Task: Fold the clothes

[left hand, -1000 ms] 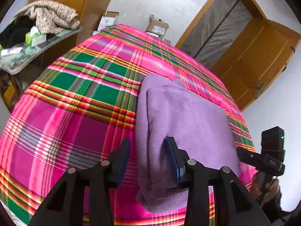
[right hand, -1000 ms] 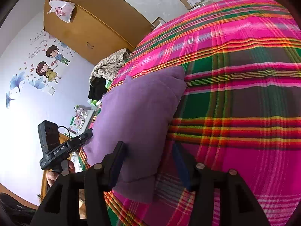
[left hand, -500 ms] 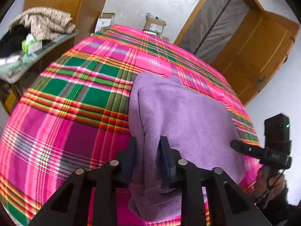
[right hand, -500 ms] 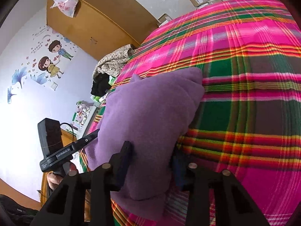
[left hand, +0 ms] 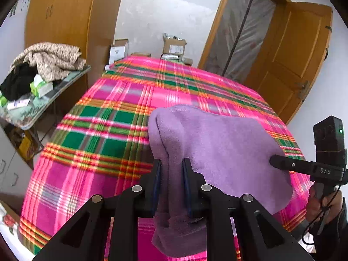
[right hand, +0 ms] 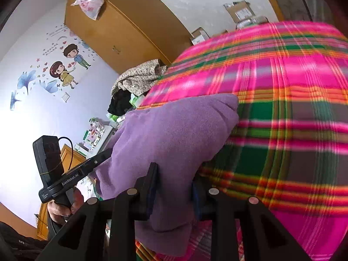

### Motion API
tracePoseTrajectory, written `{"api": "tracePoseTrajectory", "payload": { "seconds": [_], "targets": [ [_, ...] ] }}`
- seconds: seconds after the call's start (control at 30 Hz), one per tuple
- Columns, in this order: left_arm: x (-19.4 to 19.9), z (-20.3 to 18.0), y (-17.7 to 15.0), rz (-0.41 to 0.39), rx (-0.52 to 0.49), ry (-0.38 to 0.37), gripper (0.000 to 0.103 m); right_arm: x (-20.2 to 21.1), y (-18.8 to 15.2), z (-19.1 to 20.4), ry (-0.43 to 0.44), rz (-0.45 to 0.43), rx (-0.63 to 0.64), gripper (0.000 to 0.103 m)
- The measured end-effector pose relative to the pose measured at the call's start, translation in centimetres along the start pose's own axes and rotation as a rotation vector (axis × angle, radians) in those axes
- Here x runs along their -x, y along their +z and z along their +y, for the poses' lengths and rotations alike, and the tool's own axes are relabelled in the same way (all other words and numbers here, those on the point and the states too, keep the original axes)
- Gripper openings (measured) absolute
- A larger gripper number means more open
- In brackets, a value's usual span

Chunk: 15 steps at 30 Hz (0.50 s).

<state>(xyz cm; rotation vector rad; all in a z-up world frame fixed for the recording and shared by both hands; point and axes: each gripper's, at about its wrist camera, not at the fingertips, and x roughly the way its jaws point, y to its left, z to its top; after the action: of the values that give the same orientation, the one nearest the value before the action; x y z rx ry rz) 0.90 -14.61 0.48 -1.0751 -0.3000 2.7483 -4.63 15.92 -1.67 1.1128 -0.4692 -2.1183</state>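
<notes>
Garment: a folded purple fleece garment (left hand: pixel 217 148) is lifted at its near end above the near edge of the bed (left hand: pixel 113 130); its far end is seen resting further in on the plaid blanket (right hand: pixel 293 108).
Left gripper (left hand: pixel 171 169): a thick bunch of the purple fleece is clamped between its fingers (left hand: pixel 157 174) at the garment's near left corner; the jaws are closing on the cloth, and fabric hangs down below them.
Right gripper (right hand: pixel 174 178): the garment's near right corner is pinched between its fingers (right hand: pixel 153 176); the jaws are closing, with the fleece filling the gap and drooping beneath.
Hands: each gripper is held by a hand, the right hand (left hand: pixel 319 204) being seen at the right edge of the left wrist view, the left hand (right hand: pixel 63 204) at the lower left of the right wrist view.
Bed cover: a pink, green and orange plaid blanket is spread over the whole bed.
Side desk (left hand: pixel 50 100): it stands beside the left edge of the bed and is loaded with a heap of clothes (left hand: pixel 50 58) and small boxes.
Room: a wooden wardrobe (left hand: pixel 65 17) is seen beyond the desk, cardboard boxes (left hand: pixel 174 45) behind the far edge of the bed, and a wooden door (left hand: pixel 293 61) past the far right corner.
Wall: cartoon stickers (right hand: pixel 65 65) are seen on the wall in the right wrist view.
</notes>
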Motion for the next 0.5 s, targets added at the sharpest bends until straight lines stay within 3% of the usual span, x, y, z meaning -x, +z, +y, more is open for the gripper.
{"api": "tracePoseTrajectory", "payload": {
  "seconds": [0.5],
  "targets": [
    [-2.0, 1.4, 8.0, -0.105, -0.067, 0.028, 0.019, -1.3, 7.7, 1.5, -0.013, -0.065, 0.097, 0.028]
  ]
}}
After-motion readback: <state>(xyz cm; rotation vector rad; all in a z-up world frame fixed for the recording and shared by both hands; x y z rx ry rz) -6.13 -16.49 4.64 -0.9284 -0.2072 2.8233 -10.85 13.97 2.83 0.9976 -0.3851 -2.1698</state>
